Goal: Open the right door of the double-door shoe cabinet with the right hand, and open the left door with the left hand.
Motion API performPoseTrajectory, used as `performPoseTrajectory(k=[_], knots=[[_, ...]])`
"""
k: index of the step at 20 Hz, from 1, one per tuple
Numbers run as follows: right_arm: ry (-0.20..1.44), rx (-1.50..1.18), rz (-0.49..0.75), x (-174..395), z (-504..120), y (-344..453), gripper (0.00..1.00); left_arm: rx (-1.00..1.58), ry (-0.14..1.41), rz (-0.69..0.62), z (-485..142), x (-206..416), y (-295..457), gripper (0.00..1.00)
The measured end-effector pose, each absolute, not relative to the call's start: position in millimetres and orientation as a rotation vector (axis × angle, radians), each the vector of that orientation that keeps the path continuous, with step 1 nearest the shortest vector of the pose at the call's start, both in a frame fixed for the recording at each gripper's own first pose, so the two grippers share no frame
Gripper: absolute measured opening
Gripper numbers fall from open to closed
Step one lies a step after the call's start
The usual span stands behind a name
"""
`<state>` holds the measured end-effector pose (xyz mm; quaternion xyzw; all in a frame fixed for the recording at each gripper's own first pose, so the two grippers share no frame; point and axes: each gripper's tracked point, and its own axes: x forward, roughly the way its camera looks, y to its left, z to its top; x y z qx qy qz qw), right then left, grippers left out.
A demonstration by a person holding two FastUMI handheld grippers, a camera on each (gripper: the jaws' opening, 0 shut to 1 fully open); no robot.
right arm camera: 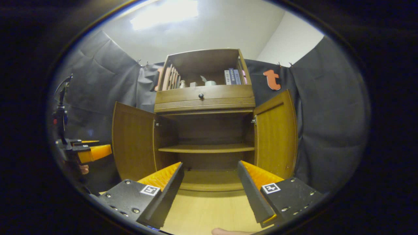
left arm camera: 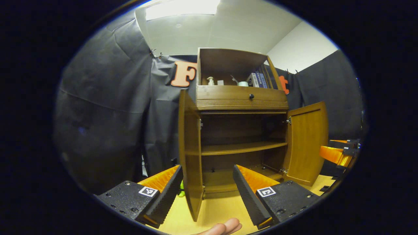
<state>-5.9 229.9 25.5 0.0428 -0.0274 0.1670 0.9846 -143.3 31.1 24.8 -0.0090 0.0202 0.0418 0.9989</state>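
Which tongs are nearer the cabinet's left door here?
Left. The left tongs straddle the swung-out left door, its edge standing between the open fingers. The right tongs face the middle of the cabinet, apart from that door.

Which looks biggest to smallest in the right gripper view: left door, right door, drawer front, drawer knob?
1-2. left door and right door: look alike; both swing toward the camera at different angles, so unranked.
3. drawer front.
4. drawer knob, by far the smallest.
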Motion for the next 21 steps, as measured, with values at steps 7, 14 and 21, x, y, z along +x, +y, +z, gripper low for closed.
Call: performPoseTrajectory(k=[7,14,21], knots=[[-0.052,0.095,0.303,-4.1,41.1,206.0,0.98,-0.001,0.051,0.088,20.8,-115.9,-14.8,0.93],[-0.061,0.089,0.321,-15.9,54.0,189.1,0.98,0.005,0.122,0.097,-5.5,-87.3,-59.7,0.95],[-0.146,0.105,0.224,-42.4,66.8,132.4,0.98,0.014,0.126,0.063,-4.8,-88.1,-90.9,0.95]])
